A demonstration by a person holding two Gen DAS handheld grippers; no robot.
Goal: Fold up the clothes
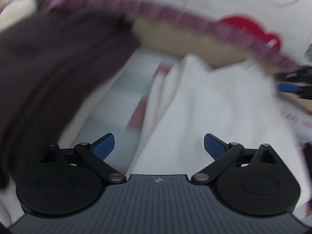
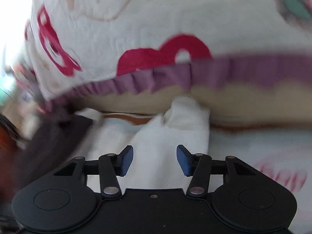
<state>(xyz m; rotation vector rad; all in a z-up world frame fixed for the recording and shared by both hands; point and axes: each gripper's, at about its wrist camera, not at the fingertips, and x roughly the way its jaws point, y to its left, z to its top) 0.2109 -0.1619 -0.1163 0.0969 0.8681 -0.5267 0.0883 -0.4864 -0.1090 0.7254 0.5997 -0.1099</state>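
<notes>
Both views are blurred, so small details are hard to read. The left gripper (image 1: pixel 159 146) has its two blue-padded fingers spread wide apart, and nothing is between them. Just in front of it lies a white ribbed garment (image 1: pixel 204 105), crumpled into long folds that run away from the gripper. To the left of this garment there is a dark brown cloth (image 1: pixel 54 74), which covers a large part of that side. Between the two I can see a pale bluish sheet (image 1: pixel 124 89) underneath. Behind them is a white quilt (image 1: pixel 224 0) with red shapes printed on it and a purple frilled edge (image 1: pixel 175 15); under the frill a tan band (image 1: pixel 175 37) is visible. At the far right edge of the left view, the other gripper shows as a black shape with a blue pad.

The right gripper (image 2: pixel 155 159) is also open, its fingers parted less widely, and they hold nothing. The same white garment (image 2: pixel 167 136) is directly ahead of it, and the cloth passes under the gap between the fingers; I cannot tell if the pads touch it. One corner of the garment stands up against the tan band (image 2: pixel 253 105). The dark cloth (image 2: pixel 48 142) lies at the left, near the garment. Above hangs the quilt (image 2: pixel 156 19) with its frill (image 2: pixel 234 68).
</notes>
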